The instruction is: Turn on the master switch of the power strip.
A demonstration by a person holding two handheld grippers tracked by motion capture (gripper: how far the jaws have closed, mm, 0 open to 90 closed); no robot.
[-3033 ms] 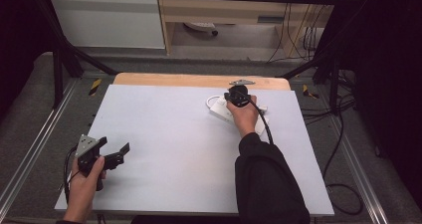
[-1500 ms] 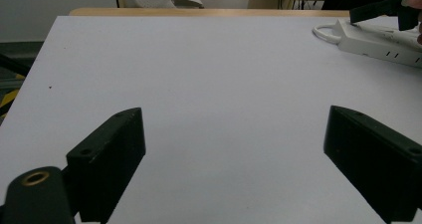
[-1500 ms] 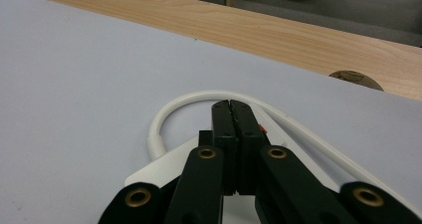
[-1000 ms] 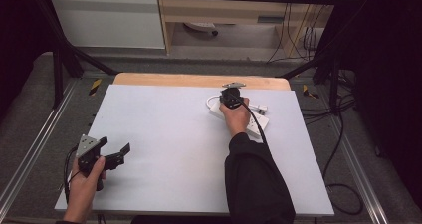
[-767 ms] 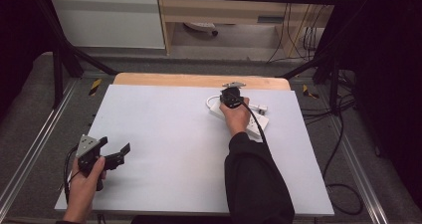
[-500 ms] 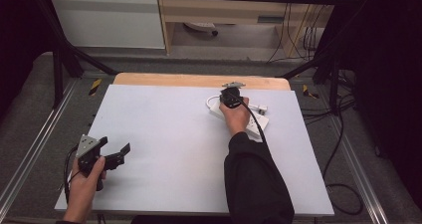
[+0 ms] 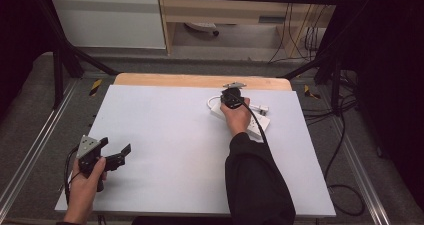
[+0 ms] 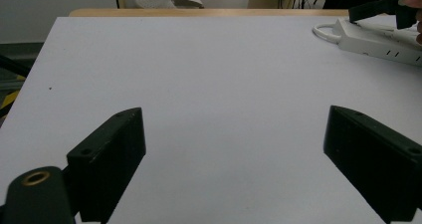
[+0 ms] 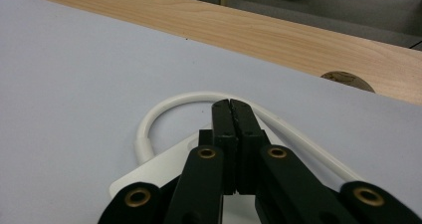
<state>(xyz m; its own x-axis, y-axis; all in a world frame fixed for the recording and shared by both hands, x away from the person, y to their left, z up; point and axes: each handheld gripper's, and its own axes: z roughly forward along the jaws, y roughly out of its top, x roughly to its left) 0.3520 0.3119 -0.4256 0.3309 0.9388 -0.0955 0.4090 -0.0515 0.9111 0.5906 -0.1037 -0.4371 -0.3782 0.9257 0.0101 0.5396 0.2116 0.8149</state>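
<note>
Hovering over the white power strip [image 7: 250, 121] at the table's [image 7: 165, 135] far right side, the right gripper [image 9: 233, 109] is keeping its jaws pressed together on nothing, above the strip's looping white cord [image 9: 169, 104]. Near the left front edge, the left gripper [image 7: 117, 155] is resting with jaws spread wide, holding nothing.

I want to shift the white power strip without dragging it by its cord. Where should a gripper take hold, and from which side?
Probably grip the power strip across its narrow width, coming from above with open jaws straddling the two long edges. It lies flat on the table, a long slim bar, so the ends are too far apart. Its cord loops off the near end; keep clear of it. The right gripper is shut there now.
</note>
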